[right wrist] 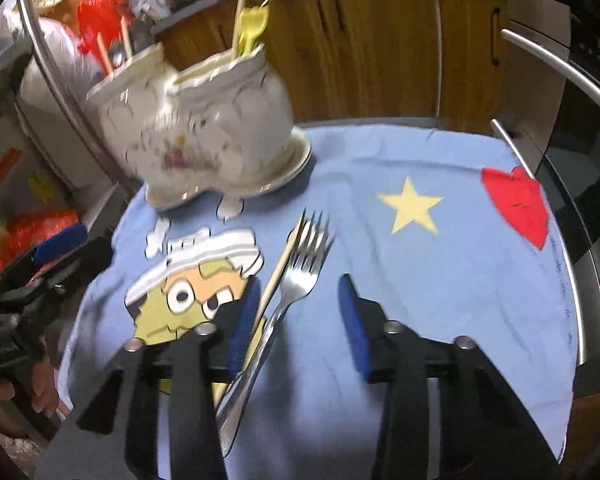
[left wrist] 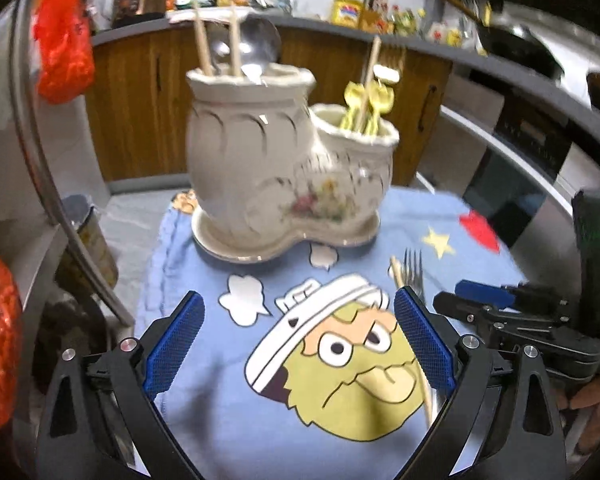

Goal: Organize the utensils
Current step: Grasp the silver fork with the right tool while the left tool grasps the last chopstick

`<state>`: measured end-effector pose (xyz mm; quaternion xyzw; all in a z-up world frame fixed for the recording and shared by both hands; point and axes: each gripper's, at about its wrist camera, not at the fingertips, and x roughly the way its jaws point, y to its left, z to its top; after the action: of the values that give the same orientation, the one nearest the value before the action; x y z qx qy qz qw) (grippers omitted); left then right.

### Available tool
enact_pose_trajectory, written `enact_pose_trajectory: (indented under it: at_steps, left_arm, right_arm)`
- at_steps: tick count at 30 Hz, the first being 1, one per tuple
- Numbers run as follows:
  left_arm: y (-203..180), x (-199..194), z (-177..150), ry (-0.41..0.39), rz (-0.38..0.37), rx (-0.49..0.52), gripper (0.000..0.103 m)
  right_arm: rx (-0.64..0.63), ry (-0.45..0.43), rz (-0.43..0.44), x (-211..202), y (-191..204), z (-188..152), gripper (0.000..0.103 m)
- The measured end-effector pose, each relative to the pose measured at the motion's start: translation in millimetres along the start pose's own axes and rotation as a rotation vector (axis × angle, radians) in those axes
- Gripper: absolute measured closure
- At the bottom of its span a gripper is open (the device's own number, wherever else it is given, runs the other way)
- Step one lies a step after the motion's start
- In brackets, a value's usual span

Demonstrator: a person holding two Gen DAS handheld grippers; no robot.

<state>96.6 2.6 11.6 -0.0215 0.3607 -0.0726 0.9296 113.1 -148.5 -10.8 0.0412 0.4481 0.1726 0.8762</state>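
Blue cartoon cloth (right wrist: pixel 440 280) covers the table. Fork (right wrist: pixel 300 280) and chopstick (right wrist: pixel 278 272) lie side by side, handles toward me, between my right gripper (right wrist: pixel 300 320)'s parted jaws, untouched; my left gripper (left wrist: pixel 300 344) gapes wide beside them.

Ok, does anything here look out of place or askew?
Yes: a silver metal fork and one wooden chopstick lie loose on the blue cartoon-print cloth, while other utensils stand in the white ceramic two-pot holder. Nothing looks spilled or broken.
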Motion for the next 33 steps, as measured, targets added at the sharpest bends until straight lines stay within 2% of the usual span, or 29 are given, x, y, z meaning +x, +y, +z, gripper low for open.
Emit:
enact_pose_trajectory:
  at_steps: [3,8,18,22,26,33]
  left_arm:
    - [-5,3,-2,0.0,0.014,0.046,0.008]
    - [1,7,-2,0.028,-0.023,0.002,0.008]
    - [3,9,-2,0.038,-0.032,-0.019,0.008]
    - [1,9,-4,0.044,-0.032,-0.002,0.008]
    - [-2,8,-6,0.043,-0.034,0.018,0.009]
    - [-9,13,-6,0.057,-0.048,0.024,0.009]
  right_arm:
    - [-0.037,0.021,-0.012,6,9,-4,0.077]
    - [-0.079,0.055,-0.039,17,17,-9,0.084]
    - [-0.149,0.052,-0.112,26,31,-11,0.084]
    - [-0.087,0.072,-0.07,21,18,-10,0.088]
    - [-0.127,0.075,-0.082,19,14,-11,0.09]
    - [-0.099,0.071,-0.062,17,11,-14,0.092]
